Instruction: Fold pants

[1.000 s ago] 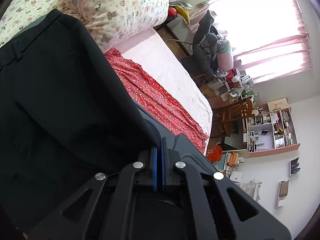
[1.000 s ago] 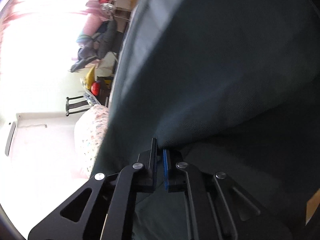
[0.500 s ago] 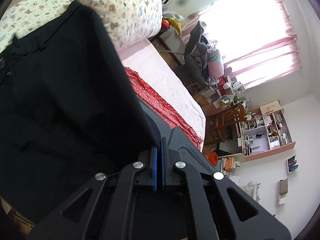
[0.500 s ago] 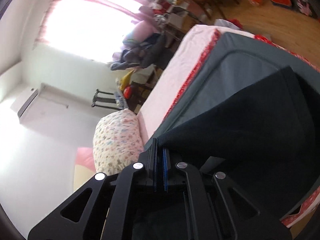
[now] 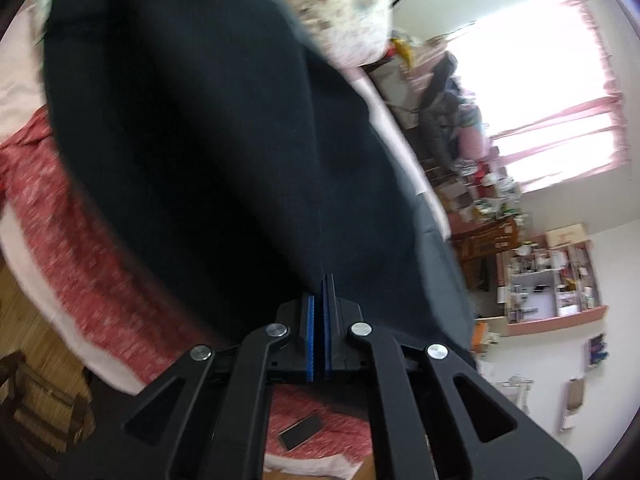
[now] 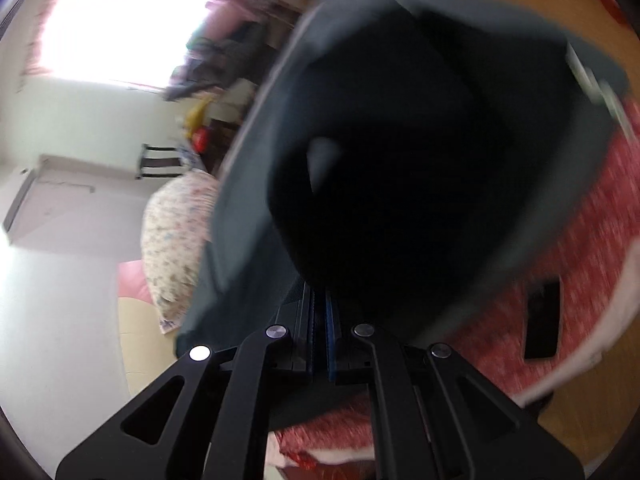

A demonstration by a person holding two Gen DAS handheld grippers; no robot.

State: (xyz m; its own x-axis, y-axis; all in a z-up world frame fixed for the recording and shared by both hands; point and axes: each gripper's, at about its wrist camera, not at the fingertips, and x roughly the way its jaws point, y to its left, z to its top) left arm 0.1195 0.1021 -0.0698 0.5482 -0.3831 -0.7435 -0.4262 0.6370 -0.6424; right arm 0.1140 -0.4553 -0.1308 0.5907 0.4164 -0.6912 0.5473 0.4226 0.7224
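Both frames blurry. My left gripper (image 5: 319,312) has its jaws clamped on the dark pants (image 5: 208,128); the blue pads (image 5: 309,332) are pressed nearly together with fabric coming straight out of them toward 12 o'clock. In the left wrist view the pants fill the frame from the centre out to 10 and 12 o'clock, spread over the bed (image 5: 404,136). A red floral sheet (image 5: 60,216) shows at 8 to 9 o'clock, and a teddy-print pillow (image 5: 344,12) at 1 o'clock just past the pants' far edge. A window with pink curtains (image 5: 560,120) sits at 2 o'clock, a cluttered shelf (image 5: 552,284) at 4 o'clock. A small dark flat item (image 5: 302,436) lies on the red sheet at 6 o'clock below the jaws; I can't tell what it is.

My right gripper (image 6: 319,320) also has its jaws closed on the pants (image 6: 400,168), cloth bunched from the pads up to 12 and 1 o'clock, lighter inner side showing at 10 o'clock. A black phone (image 6: 543,320) lies on the red sheet (image 6: 580,248) at 4 o'clock. The pillow (image 6: 176,240) is at 9 o'clock.
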